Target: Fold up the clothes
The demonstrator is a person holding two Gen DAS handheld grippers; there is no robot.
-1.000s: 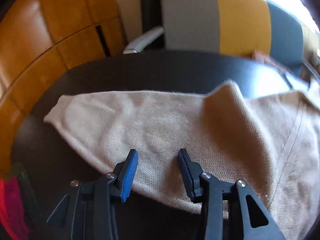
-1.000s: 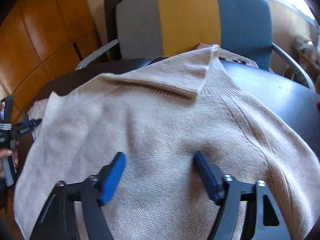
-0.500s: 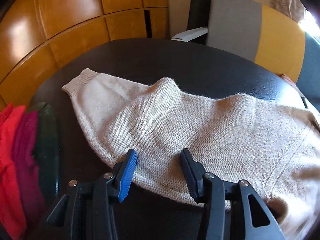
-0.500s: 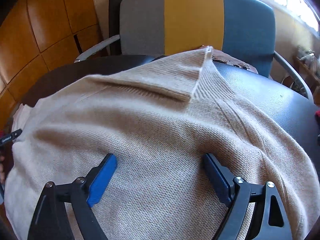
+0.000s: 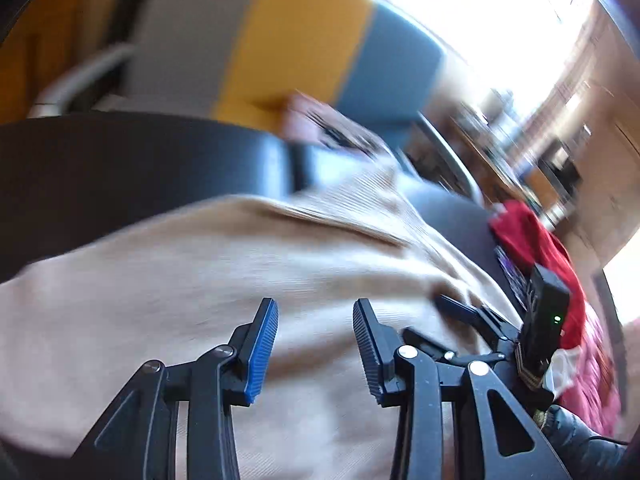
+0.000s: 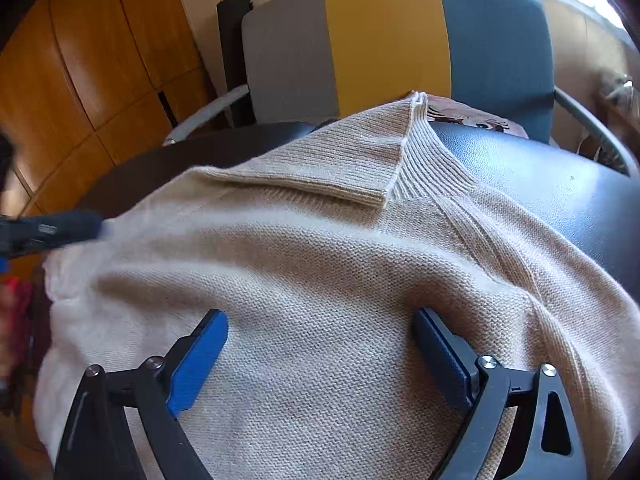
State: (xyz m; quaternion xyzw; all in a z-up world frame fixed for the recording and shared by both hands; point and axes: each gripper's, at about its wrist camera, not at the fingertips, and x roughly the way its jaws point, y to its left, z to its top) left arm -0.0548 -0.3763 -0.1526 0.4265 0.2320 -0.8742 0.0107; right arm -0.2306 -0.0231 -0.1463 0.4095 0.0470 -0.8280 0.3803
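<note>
the left tongs are a little way apart with nothing between them, over the beige sweater; the sweater lies spread on the dark tabletop, its ribbed collar folded over at 12 o'clock near the striped chair; the right tongs are wide apart, resting on the knit; red clothes lie at 3 o'clock in the blurry left view.
</note>
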